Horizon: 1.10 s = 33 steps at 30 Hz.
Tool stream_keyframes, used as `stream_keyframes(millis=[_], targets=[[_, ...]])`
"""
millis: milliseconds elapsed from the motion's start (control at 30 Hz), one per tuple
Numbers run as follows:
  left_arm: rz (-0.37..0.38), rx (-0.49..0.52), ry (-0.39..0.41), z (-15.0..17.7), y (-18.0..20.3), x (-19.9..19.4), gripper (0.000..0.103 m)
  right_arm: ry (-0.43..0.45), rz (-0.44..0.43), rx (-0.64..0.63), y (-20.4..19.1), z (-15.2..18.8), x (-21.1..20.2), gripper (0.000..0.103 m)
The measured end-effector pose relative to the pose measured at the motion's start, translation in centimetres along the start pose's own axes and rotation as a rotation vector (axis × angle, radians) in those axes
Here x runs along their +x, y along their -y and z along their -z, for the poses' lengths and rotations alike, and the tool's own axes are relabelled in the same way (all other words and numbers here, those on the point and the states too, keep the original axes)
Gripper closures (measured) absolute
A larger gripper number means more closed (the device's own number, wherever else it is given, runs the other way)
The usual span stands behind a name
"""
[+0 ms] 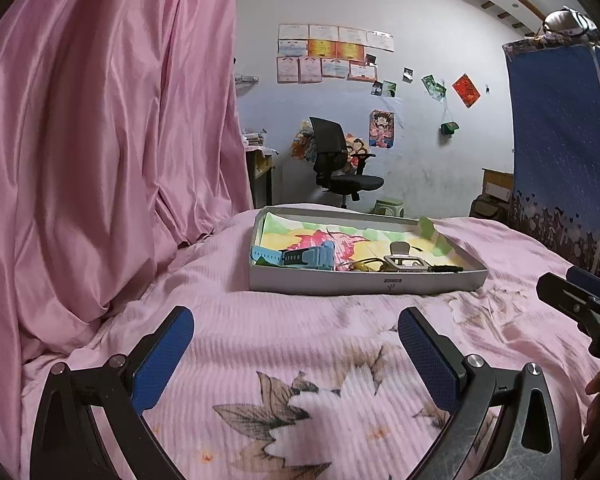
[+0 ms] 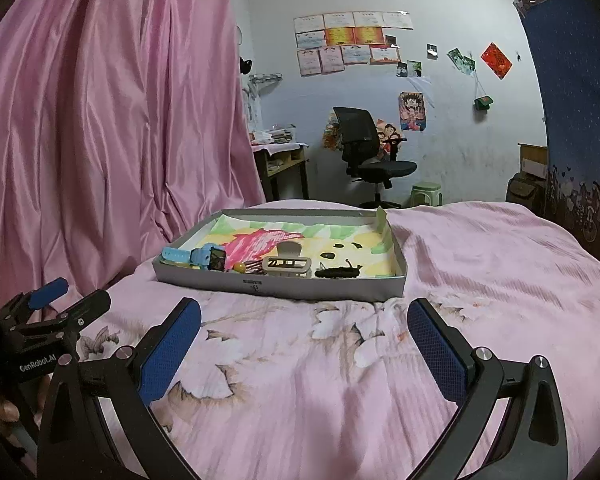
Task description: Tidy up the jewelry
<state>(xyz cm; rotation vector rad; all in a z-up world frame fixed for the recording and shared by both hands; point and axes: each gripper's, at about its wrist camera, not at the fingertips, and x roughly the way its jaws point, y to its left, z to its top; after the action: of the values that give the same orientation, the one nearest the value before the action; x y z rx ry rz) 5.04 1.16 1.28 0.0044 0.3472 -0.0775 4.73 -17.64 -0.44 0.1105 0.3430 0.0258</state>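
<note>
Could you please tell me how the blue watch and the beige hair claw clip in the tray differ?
The blue watch is light blue with a dark face; the hair claw clip is plain beige. The watch lies at the tray's left end with its strap stretched out, while the clip sits compact near the middle of the front wall. Both rest inside the tray, untouched by either gripper.

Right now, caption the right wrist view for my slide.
Open right gripper hovers over the pink bedspread before a tray holding a blue watch and hair claw.
</note>
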Motion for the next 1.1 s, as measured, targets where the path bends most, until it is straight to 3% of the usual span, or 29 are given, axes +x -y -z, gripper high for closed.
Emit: stream_keyframes(millis=[633,1100], targets=[[-0.033,-0.041,-0.022,2.8,-0.8,-0.7,0.000,0.007,0.054,-0.012,-0.7,1.9,-0.9,0.001],[-0.034,-0.054,-0.008,3.2,-0.8,-1.1,0.000,0.015,0.069,-0.010,-0.4,2.6,-0.7,0.001]])
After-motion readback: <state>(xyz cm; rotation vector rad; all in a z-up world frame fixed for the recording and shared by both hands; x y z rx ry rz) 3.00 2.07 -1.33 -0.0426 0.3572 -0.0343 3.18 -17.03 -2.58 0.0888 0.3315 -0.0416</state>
